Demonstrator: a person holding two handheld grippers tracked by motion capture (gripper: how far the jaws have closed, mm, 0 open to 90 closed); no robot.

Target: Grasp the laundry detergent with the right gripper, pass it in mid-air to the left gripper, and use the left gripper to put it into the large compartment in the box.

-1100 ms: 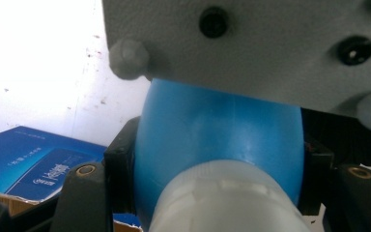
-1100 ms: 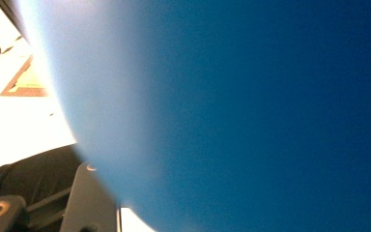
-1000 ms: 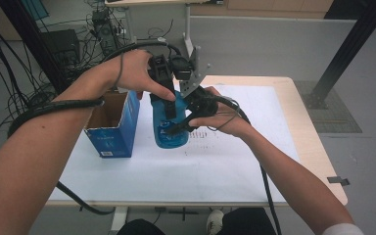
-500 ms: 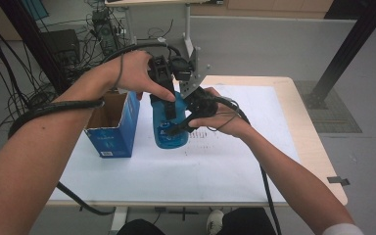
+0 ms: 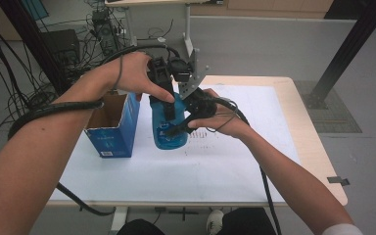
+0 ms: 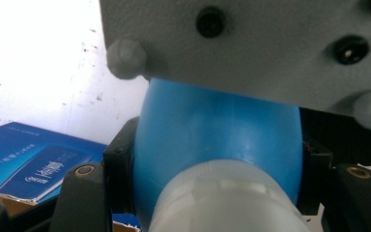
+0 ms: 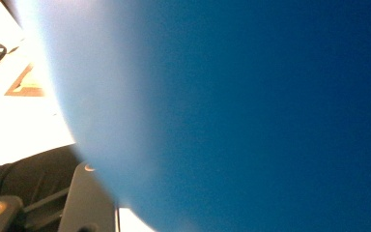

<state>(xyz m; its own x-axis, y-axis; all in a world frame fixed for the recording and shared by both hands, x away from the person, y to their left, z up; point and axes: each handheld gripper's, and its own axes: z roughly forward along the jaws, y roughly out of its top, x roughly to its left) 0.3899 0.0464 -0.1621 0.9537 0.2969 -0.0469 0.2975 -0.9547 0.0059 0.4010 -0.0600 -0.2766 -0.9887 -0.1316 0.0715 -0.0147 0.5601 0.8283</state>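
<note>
Bottle: blue bottle (image 5: pixel 169 128) stands upright on the table (image 5: pixel 235 166), at 3 o'clock of the open box (image 5: pixel 111 128).
Left hand-held gripper (image 5: pixel 169 100): comes from above, jaws closed around the whitish cap (image 6: pixel 232 198).
Right hand-held gripper (image 5: pixel 178 128): clamps the bottle's body from 3 o'clock.
Progress: bottle out of the box and braced; cap seemingly not off yet.
Writing: white print on box and bottle, unreadable.

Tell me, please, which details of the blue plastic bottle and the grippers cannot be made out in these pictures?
- Blue plastic bottle: its label print is too small in the high view.
- White bottle cap: cut off by the bottom edge in the left gripper view.
- Right gripper: in its own view the bottle's blurred blue wall hides one jaw.
- Open blue cardboard box: its inside is shadowed.
</note>
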